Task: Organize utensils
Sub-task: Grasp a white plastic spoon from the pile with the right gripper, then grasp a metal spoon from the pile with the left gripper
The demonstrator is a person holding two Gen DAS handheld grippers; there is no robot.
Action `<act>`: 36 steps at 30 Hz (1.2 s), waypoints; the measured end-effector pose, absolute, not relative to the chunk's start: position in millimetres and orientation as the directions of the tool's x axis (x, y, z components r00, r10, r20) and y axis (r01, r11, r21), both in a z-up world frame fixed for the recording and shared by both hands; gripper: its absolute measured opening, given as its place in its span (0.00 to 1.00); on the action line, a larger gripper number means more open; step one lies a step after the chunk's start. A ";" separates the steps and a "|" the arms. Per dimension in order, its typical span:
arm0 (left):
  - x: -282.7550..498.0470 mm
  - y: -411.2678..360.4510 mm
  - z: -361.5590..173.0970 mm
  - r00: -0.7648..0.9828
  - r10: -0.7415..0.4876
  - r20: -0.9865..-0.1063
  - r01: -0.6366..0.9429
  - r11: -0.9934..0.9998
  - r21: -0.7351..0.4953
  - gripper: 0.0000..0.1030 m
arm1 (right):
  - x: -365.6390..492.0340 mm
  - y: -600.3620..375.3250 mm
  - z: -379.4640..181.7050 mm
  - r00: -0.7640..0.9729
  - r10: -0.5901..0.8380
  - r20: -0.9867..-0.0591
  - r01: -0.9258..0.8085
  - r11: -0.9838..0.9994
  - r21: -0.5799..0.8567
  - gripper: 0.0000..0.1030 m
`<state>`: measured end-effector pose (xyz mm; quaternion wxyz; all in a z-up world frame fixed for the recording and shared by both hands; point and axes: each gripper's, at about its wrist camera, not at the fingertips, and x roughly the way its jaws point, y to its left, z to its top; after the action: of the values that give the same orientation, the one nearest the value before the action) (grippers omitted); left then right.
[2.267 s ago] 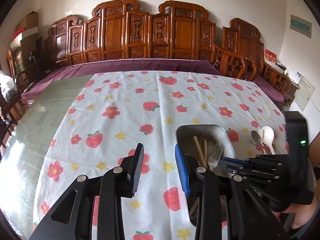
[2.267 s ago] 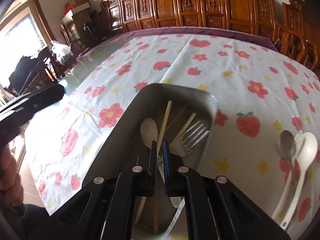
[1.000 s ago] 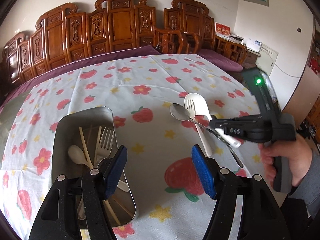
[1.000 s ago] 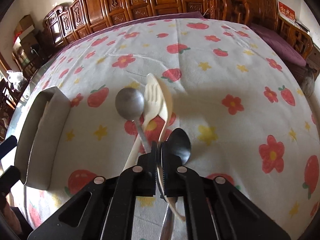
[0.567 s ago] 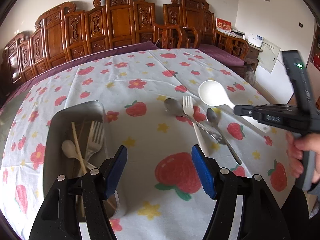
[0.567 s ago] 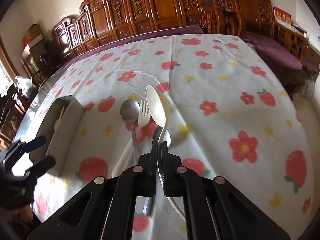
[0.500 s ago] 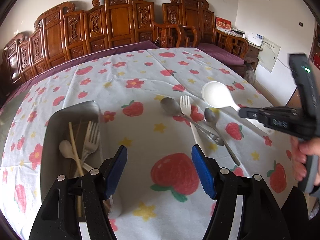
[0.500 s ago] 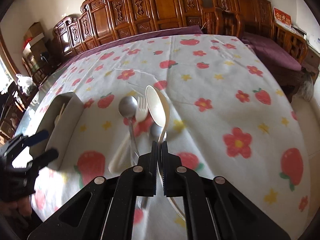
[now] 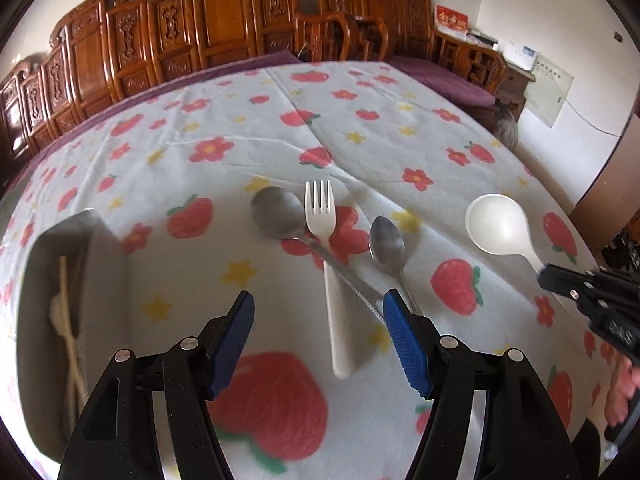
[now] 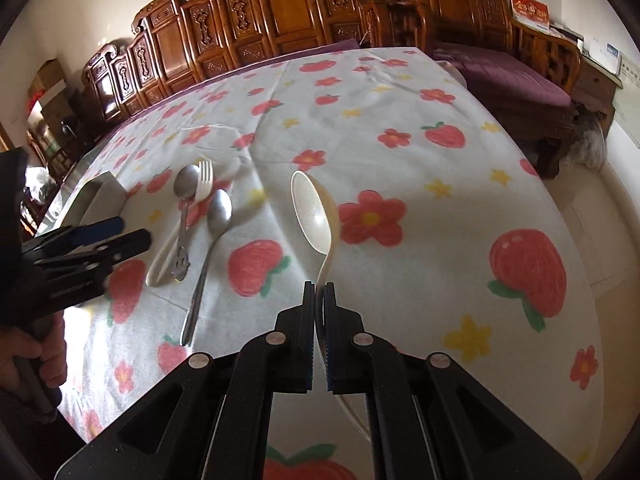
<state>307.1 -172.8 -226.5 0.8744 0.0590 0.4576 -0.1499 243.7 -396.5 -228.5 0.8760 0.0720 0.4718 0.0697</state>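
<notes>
Since 1 s ago the white spoon (image 10: 316,216) has come off the utensil pile: it was lying against the fork and big spoon, now it is up in the air, clear of the tablecloth (image 10: 420,208) and well to the right of the other pieces. Right gripper (image 10: 319,292) is clamped nearly closed on the spoon's handle, bowl pointing away from the camera, tilted on edge. Left wrist view shows the same spoon (image 9: 498,224) held off to the right by the right gripper (image 9: 546,274).

Left gripper (image 9: 316,320) has swung across too; the metal tray (image 9: 52,280) has slid from mid-frame to the far left edge of its view. Jaws at a medium-wide gap, nothing between the pads, hovering above the cloth just short of the remaining utensils.

On the cloth, left to right in the left view:
- large metal spoon (image 9: 276,214), handle running under the fork
- white plastic fork (image 9: 322,216), tines away from camera, handle crossing the big spoon's handle
- small metal spoon (image 9: 386,242), just beside the fork, handle passing behind the left gripper's right pad

Tray holds a pale spoon (image 9: 60,312) and chopsticks (image 9: 66,292); the rest is blurred and cut off. Carved wooden chairs (image 9: 224,28) line the far side of the table
</notes>
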 end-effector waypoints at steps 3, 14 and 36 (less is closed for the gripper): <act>320.4 -180.4 -235.2 0.524 -0.188 -0.831 0.299 0.954 -0.027 0.62 | 243.3 -397.6 -230.8 0.540 0.204 -0.816 -0.059 0.977 0.205 0.05; 354.7 -188.7 -247.8 0.459 -0.189 -0.868 0.274 0.960 -0.064 0.30 | 245.9 -387.7 -236.0 0.529 0.236 -0.815 -0.086 0.971 0.225 0.05; 363.5 -168.8 -237.1 0.444 -0.232 -0.866 0.223 0.964 -0.144 0.04 | 244.6 -386.2 -234.8 0.530 0.248 -0.811 -0.092 0.967 0.236 0.05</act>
<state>363.5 -168.8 -237.1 0.8496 -0.0045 0.5101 -0.1340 244.6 -386.2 -234.8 0.8707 0.0822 0.4751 0.0975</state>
